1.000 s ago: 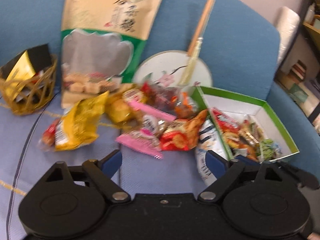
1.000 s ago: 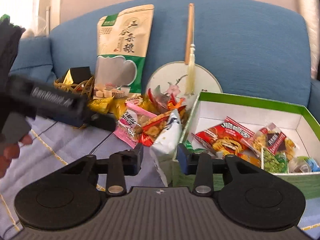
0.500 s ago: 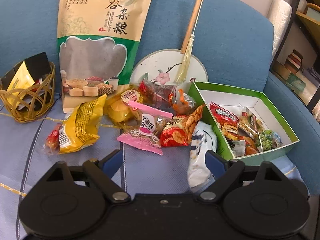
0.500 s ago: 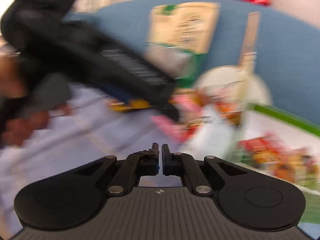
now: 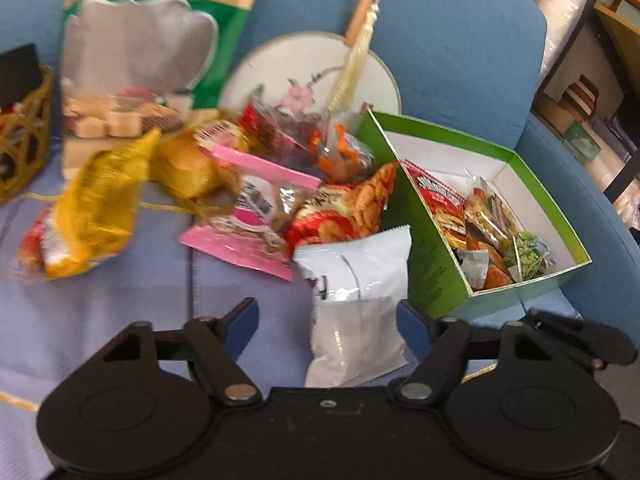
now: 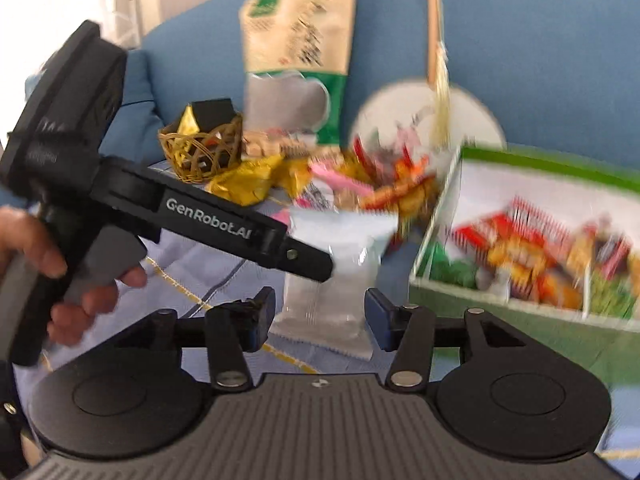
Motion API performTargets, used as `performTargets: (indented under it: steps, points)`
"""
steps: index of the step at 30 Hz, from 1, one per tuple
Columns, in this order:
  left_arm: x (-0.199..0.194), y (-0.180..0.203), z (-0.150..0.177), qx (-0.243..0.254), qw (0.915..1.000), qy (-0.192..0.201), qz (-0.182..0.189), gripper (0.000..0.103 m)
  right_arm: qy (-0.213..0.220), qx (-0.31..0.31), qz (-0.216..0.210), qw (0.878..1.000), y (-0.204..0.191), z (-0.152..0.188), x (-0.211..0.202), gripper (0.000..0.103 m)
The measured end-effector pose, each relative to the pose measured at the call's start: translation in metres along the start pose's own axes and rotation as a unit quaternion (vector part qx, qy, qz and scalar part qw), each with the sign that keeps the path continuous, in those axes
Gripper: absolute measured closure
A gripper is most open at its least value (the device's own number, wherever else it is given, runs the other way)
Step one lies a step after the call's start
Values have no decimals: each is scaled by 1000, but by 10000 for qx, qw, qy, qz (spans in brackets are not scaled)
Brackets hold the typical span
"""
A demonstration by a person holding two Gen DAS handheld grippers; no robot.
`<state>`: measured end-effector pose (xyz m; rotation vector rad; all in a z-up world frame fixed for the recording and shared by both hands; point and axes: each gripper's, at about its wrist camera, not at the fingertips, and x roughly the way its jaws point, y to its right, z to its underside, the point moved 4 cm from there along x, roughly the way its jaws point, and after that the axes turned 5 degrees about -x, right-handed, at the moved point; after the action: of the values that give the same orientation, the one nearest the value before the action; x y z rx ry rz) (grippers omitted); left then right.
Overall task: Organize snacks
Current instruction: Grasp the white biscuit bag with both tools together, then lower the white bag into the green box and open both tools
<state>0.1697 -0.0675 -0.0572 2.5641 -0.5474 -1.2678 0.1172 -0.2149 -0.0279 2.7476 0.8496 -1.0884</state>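
1. Your left gripper [image 5: 326, 318] has dropped closer to the white packet [image 5: 358, 296]; its fingers, closing, straddle it without pressing. Long axis runs away from you, beside the green box [image 5: 420, 240].
2. Your right gripper [image 6: 320, 312], clenched half a second ago, is opening around the same packet, not grasping.

Motion blur smeared the green cardboard box [image 6: 520, 168] and its packets in the right wrist view. The tall beige-and-green stand-up pouch [image 5: 152, 40] ran off the top edge, and the woven gold wire basket [image 5: 22, 148] off the left, in the left wrist view.
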Motion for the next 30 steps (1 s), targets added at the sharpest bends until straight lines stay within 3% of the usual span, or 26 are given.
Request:
performTargets:
  steps: [3,5,11,13,14,15,16,18,19,30]
  points:
    - [9,2,-1,-35,9998,-96,171,17,-132,141,98,9998,-3,9,7,19]
    - [8,2,-1,-34,9996,-105,279,28,-176,155,255,9994,-4,11,12,19]
    - [2,-1,3,35,9995,-86,288,25,-198,634,68,9978,8,15,25,14]
    - [6,-4,6,-9,9995,-142,292,19,-173,707,-4,9974,8,16,31,13]
    - [9,-5,8,-95,9991,-194,358,22,-157,668,-34,9976,7,15,31,14]
    - [11,-6,9,-166,9986,-264,436,38,-147,625,-29,9979,5,15,31,21]
    - [12,-6,10,-223,9978,-312,541,41,-158,587,-14,9982,4,13,30,26]
    - [6,0,11,-85,9981,-267,546,61,-123,452,68,9989,-1,10,24,36]
    - [0,5,11,36,9984,-187,532,62,-79,406,115,9991,-2,9,19,39]
    - [-53,55,-18,579,9932,531,863,63,1041,90,437,9936,2,-22,-46,40]
